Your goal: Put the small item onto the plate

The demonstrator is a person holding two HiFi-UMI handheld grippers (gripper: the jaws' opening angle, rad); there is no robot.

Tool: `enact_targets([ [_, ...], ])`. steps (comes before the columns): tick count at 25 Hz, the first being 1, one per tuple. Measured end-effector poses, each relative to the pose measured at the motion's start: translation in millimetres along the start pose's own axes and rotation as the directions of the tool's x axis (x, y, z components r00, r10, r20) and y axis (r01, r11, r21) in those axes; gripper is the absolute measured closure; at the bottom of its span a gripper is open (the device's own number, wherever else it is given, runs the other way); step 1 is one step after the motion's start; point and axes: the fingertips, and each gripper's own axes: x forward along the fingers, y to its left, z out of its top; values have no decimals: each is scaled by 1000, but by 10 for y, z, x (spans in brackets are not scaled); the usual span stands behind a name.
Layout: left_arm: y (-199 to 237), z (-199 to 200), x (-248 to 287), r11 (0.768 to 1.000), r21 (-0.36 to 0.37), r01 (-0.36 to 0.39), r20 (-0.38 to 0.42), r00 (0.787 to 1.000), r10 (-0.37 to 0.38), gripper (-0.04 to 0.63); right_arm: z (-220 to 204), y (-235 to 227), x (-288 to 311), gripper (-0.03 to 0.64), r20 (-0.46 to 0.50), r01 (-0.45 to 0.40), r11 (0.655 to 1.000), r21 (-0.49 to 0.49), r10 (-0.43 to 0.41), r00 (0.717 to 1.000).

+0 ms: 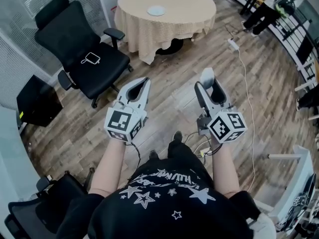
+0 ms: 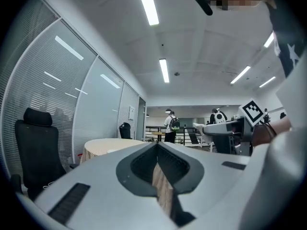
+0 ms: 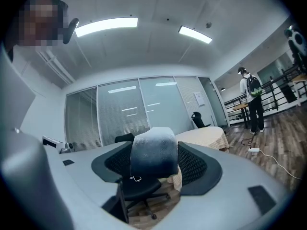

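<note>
Well short of the round beige-clothed table carrying a white plate, the right gripper clamps a small grey-white soft block; the left gripper has its jaws together, empty.

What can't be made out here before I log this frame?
- Item: right gripper view, sides covered by the jaws of the right gripper; kind unclear.
- Plate: head view, too small to tell if empty.
- White thing on chair: head view, too small to name.

L gripper jaws shut | R gripper grips small item | plate on table ahead
</note>
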Motion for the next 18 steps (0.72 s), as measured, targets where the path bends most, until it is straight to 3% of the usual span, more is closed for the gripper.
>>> enact_targets([
  [8,233,-73,186,998,52,-44,-28,999,46,588,-154,-149,544,314,-18,-83,996,43,84,996],
  [18,579,-220,1142,995,39,-87,-99,991,91,588,-87,-832,1397,314,-59,-146,986,79,151,987],
])
